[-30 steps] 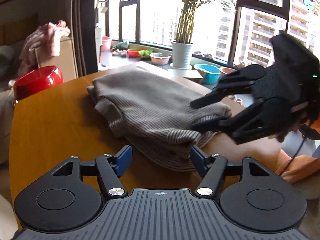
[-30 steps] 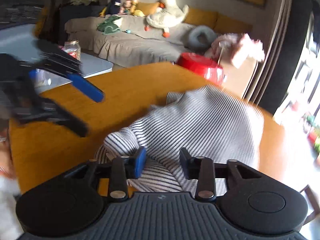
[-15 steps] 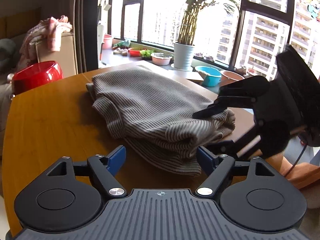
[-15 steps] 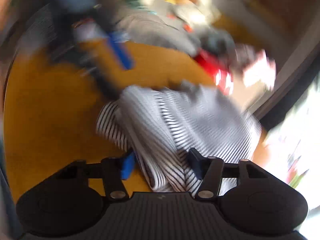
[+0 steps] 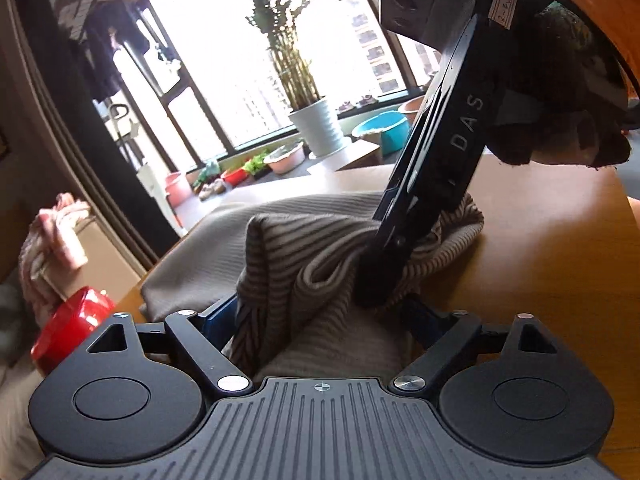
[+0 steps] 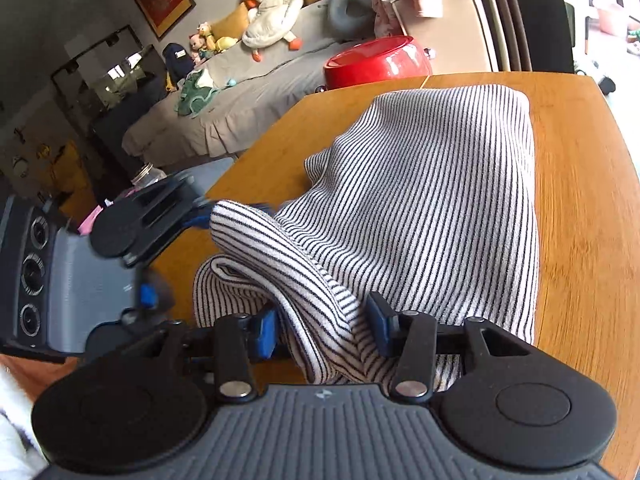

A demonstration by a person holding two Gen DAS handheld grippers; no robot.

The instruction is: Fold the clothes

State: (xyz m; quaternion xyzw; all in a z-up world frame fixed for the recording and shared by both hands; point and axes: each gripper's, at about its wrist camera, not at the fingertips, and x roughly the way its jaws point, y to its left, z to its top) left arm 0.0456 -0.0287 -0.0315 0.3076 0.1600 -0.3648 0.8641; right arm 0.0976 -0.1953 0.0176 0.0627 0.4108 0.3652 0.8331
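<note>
A grey-and-white striped sweater [image 5: 304, 240] lies folded on the wooden table [image 5: 540, 260]. Its near edge is bunched up into a raised fold [image 6: 304, 280]. My left gripper [image 5: 320, 316] straddles a thick wad of that edge. Its jaws stand wide and are closing, and I see no squeeze on the cloth. My right gripper [image 6: 322, 326] is closing, its blue pads pressed on both sides of the fold. In the left wrist view the right gripper [image 5: 372, 284] comes down from the upper right, held by a dark-gloved hand [image 5: 560, 80]. The left gripper [image 6: 172, 252] shows blurred beside the fold's end.
A red pot [image 6: 376, 60] stands past the table's far corner, by a padded seat with pink cloth [image 5: 52, 236]. A potted plant [image 5: 316, 128] and blue basin [image 5: 380, 130] line the window sill. A sofa with plush toys [image 6: 272, 12] lies beyond. Bare wood [image 6: 580, 240] runs right of the sweater.
Both grippers rolled and moved in onto the sweater's near edge. The edge, flat before, is now bunched up between both pairs of fingers. The right gripper swung from beside the sweater down into it.
</note>
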